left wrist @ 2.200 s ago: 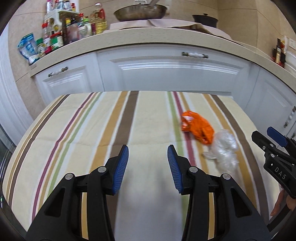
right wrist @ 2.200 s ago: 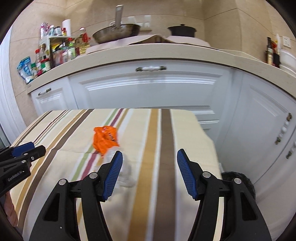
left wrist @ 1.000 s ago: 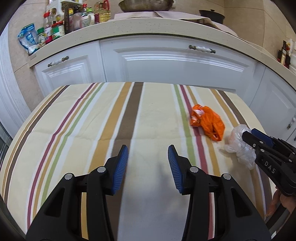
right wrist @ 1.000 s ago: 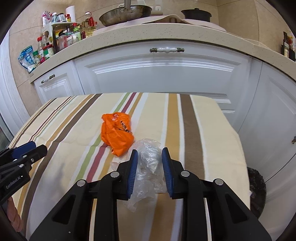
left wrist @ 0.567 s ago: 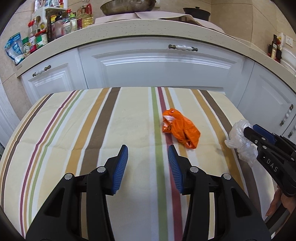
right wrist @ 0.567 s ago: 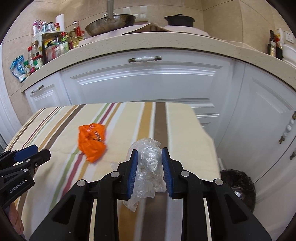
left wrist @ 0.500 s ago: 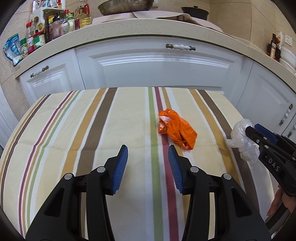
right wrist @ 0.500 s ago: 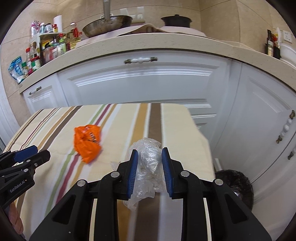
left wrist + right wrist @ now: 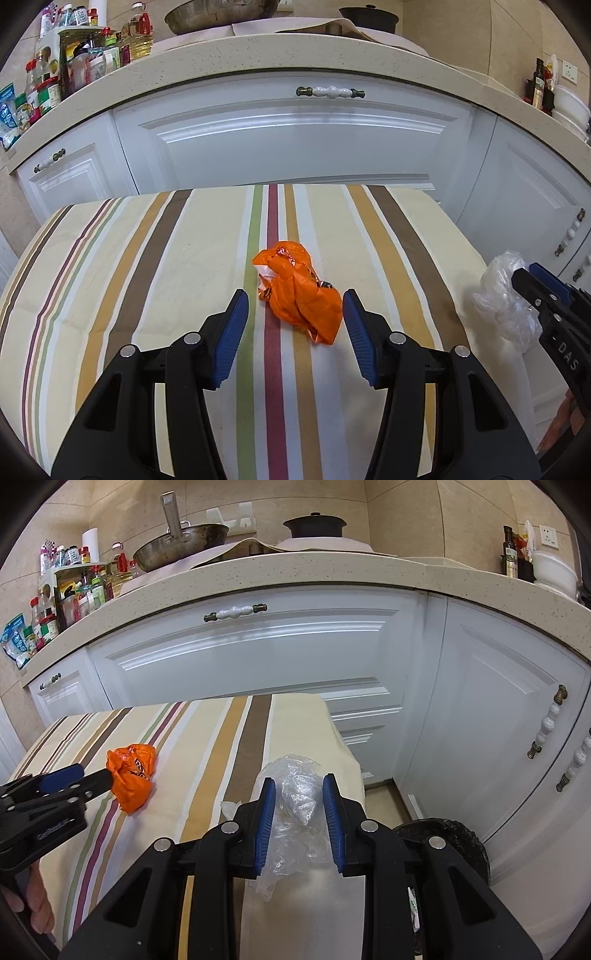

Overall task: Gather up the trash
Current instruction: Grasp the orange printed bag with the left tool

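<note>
A crumpled orange plastic bag (image 9: 301, 295) lies on the striped tablecloth (image 9: 155, 258), between the spread, empty fingers of the left gripper (image 9: 293, 328). The right gripper (image 9: 299, 812) is clamped on a clear plastic wad (image 9: 297, 794) above the cloth's right edge, near a black trash bin (image 9: 454, 834).

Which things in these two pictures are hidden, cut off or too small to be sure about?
- Black trash bin, right wrist view: the right gripper covers most of it, so its contents are hidden.
- Orange bag, both views: crumpled print is unreadable.
- Clear plastic bag: contents unclear.
- Condiment bottles: labels too small.
</note>
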Demonstrator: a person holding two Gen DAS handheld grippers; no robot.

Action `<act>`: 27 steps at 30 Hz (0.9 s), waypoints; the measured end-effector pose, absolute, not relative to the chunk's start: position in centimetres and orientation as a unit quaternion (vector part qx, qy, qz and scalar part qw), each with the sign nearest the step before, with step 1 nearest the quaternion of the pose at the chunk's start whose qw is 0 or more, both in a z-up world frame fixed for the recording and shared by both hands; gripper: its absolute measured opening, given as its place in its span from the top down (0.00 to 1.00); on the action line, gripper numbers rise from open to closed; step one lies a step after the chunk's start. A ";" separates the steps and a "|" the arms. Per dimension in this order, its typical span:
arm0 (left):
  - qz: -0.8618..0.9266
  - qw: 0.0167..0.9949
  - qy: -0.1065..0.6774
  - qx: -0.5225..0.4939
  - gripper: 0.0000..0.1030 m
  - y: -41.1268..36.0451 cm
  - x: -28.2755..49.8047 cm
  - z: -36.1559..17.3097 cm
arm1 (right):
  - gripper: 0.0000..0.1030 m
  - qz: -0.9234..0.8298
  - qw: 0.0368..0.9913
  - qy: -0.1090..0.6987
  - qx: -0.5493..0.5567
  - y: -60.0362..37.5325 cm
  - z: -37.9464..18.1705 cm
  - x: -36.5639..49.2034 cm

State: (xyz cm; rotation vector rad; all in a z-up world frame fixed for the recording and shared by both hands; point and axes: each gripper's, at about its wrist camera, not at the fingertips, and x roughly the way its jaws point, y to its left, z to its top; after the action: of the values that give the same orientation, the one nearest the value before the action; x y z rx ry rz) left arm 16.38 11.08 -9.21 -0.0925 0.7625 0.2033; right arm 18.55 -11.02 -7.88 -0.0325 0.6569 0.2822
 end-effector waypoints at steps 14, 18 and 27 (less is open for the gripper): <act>0.095 0.919 0.380 -0.047 0.60 10.8 18.4 -10.6 | 0.73 0.141 0.934 0.327 -0.010 -11.5 -8.5 19.3; 0.086 0.921 0.376 -0.047 0.87 10.7 18.3 -10.6 | 0.73 0.141 0.934 0.328 -0.010 -11.4 -8.5 19.3; 0.081 0.923 0.374 -0.050 0.95 11.2 17.1 -9.9 | 0.73 0.142 0.935 0.324 -0.011 -11.3 -8.2 18.8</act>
State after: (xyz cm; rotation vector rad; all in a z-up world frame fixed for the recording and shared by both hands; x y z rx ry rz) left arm 17.07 11.25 -9.94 -0.1020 0.7677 0.1654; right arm 18.79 -11.31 -8.17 -0.0230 0.6633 0.2902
